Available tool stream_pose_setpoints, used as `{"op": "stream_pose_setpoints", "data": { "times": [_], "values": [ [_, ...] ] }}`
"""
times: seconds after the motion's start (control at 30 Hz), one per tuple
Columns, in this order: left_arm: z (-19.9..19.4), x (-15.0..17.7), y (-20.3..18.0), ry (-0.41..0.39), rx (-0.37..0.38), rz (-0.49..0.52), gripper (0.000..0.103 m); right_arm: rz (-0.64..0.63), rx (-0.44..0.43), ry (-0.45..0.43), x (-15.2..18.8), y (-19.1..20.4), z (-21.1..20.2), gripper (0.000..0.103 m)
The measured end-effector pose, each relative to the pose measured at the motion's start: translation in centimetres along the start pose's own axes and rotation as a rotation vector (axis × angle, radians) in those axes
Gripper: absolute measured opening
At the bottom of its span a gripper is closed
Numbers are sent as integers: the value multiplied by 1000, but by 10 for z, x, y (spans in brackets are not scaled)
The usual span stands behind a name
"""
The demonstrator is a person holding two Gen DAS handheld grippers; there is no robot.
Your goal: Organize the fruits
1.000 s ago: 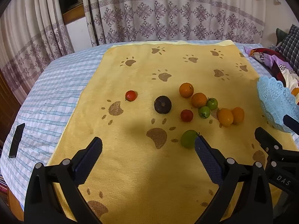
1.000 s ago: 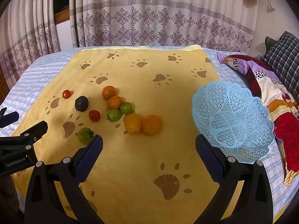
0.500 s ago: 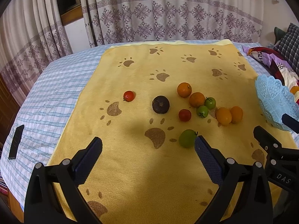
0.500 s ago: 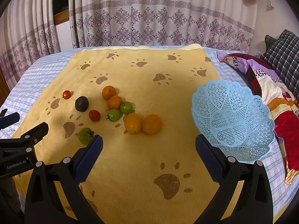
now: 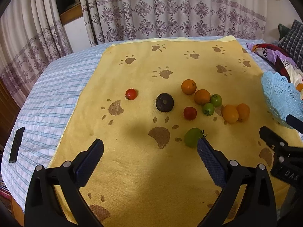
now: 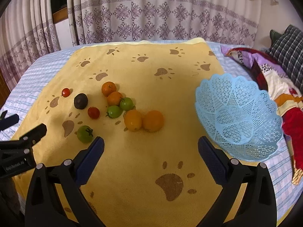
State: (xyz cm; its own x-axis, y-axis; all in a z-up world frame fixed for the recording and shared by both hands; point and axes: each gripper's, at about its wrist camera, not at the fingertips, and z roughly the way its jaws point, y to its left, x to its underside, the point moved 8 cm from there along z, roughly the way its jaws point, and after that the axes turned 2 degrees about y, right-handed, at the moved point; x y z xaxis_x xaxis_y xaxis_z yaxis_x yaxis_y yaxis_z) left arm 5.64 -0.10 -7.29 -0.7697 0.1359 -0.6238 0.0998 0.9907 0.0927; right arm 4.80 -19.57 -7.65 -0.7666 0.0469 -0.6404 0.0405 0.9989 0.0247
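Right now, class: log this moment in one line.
left claw: open, empty | right claw: open, empty | fruits: all on towel | basket: empty

Bed (image 6: pixel 43 71): yellow towel (image 6: pixel 147 151), quilt (image 6: pixel 269 75), blk remote (image 5: pixel 16 144).

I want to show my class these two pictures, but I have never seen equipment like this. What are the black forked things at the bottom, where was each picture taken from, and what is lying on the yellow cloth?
The black forks are hand-held grippers, one in each of a person's hands, each carrying a wide-angle camera looking along its two fingers. One picture comes from the left gripper, the other from the right gripper. Both are open and hold nothing. On the yellow paw-print towel lie loose fruits: four orange fruits, three green tomatoes, two small red tomatoes and one dark round fruit. A blue lattice basket stands at the towel's right edge, with nothing in it.
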Motion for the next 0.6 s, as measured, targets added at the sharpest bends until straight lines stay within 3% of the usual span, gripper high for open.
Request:
{"op": "stream_pose_setpoints", "data": {
  "times": [0.1,0.37,0.5,0.6],
  "values": [
    [5,2,0,10,7,4,98,24,-19,34,-2,-5,9,100],
    [14,-4,-4,5,24,25,98,-67,-33,54,-9,4,27,100],
    [27,-4,-10,25,37,52,98,-58,-69,94,-9,6,43,87],
    [35,-3,-10,35,48,58,98,-54,-92,105,-6,7,46,86]
  ]
}}
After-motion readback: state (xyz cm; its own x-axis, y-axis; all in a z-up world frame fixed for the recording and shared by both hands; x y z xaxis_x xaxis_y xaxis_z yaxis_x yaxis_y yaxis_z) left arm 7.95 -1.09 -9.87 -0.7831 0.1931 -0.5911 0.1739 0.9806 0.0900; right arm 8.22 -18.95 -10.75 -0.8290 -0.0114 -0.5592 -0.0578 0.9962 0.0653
